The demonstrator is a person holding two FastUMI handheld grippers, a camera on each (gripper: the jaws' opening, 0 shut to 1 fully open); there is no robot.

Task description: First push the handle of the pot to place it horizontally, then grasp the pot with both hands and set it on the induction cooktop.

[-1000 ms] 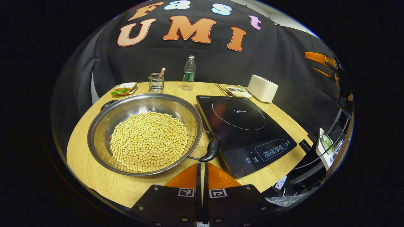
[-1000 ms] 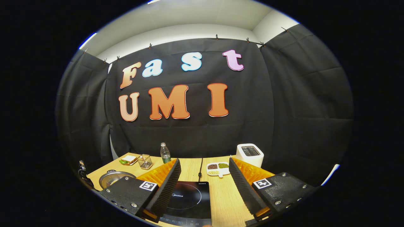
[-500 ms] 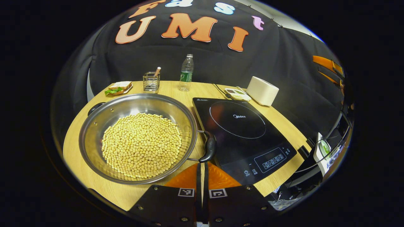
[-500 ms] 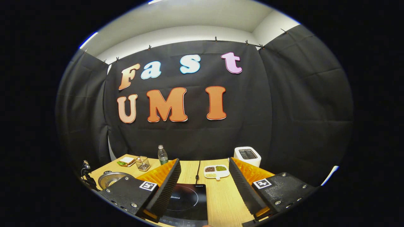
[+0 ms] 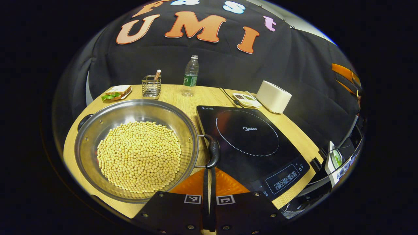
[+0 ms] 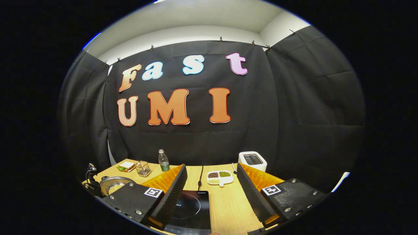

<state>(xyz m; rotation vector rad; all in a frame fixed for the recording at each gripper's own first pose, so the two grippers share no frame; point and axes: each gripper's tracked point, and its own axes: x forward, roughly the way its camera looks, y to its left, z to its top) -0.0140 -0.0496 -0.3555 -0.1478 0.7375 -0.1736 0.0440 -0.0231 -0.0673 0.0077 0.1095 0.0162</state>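
Wooden tabletop [image 5: 183,98], black cloth wall behind. One pot [image 5: 137,148] of beans stands at the left end, beside one induction cooktop [image 5: 249,140]; two handles, the near handle [image 5: 213,154] facing the cooktop, its grip running front-to-back. Left gripper [image 5: 209,174] fingers together, touching that handle. Right gripper [image 6: 210,192] fingers apart, empty, over the cooktop.

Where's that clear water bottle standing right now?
In the left gripper view the water bottle stands upright at the table's far edge against the black cloth, between the wire holder and the white toaster, behind the pot.
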